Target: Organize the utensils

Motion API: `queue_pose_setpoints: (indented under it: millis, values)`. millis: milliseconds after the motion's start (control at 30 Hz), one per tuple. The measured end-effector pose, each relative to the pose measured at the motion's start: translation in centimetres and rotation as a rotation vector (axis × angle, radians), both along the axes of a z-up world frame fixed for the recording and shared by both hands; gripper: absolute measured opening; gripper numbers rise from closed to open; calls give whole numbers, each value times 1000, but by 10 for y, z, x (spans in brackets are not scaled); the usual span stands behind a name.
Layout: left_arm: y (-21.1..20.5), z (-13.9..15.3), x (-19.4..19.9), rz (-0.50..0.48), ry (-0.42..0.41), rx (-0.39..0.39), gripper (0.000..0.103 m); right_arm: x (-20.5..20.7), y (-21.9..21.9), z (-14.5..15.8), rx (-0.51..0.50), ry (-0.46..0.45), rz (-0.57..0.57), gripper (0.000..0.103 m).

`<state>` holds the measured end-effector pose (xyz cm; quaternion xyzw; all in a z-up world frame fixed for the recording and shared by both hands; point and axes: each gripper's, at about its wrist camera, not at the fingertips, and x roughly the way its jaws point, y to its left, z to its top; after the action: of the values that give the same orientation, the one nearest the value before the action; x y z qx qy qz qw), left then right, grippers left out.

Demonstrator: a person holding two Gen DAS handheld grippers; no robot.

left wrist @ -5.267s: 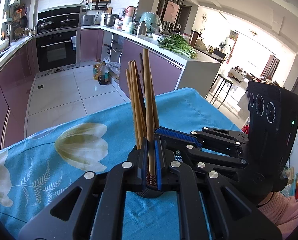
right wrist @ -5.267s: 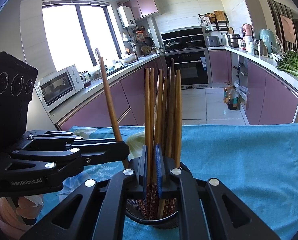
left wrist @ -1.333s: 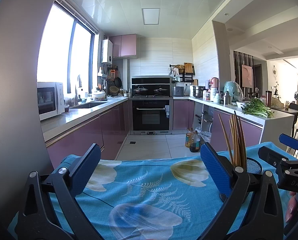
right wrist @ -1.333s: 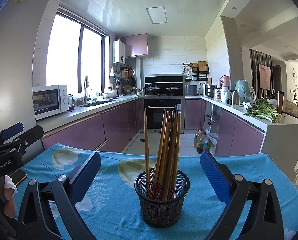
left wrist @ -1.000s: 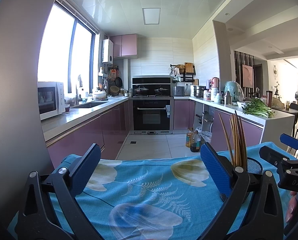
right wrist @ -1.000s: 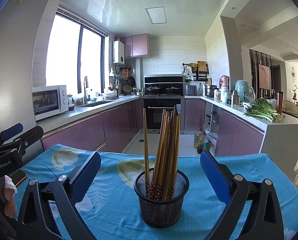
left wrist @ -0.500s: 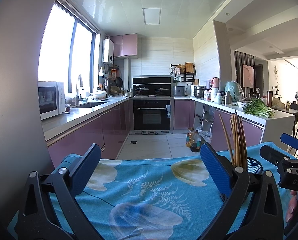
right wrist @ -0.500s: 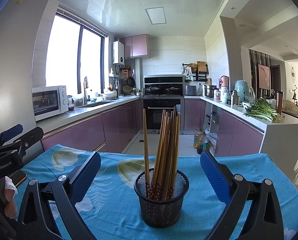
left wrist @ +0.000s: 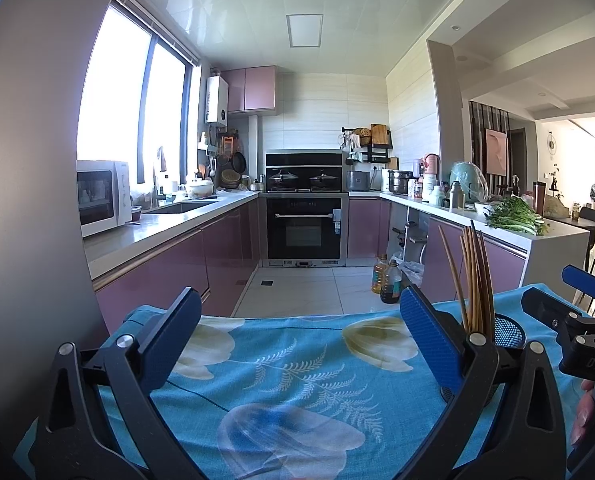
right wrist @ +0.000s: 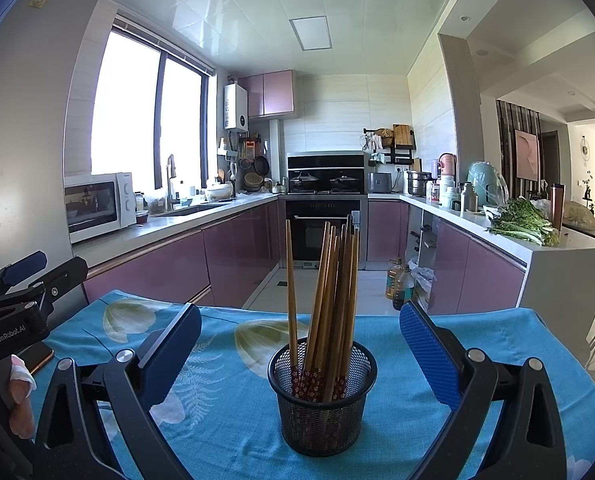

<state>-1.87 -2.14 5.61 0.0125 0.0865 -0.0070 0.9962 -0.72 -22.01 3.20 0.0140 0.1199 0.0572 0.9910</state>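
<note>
While your left tongs (left wrist: 297, 344) and right tongs (right wrist: 299, 356) gape empty, chopsticks (right wrist: 329, 300) stand in the mesh holder (right wrist: 322, 412) mid-counter (right wrist: 409, 420).

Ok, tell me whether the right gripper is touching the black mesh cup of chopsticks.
Apart. The right wrist view shows the right gripper wide open, tablecloth visible between each pad and the black mesh cup.
</note>
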Motion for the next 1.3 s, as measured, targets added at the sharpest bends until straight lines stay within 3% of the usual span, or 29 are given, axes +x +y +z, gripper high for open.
queue_pose_setpoints:
  millis: [1300]
  values:
    - [1, -4, 0, 7, 6, -4, 98, -2, 1, -1, 11, -5, -9, 96]
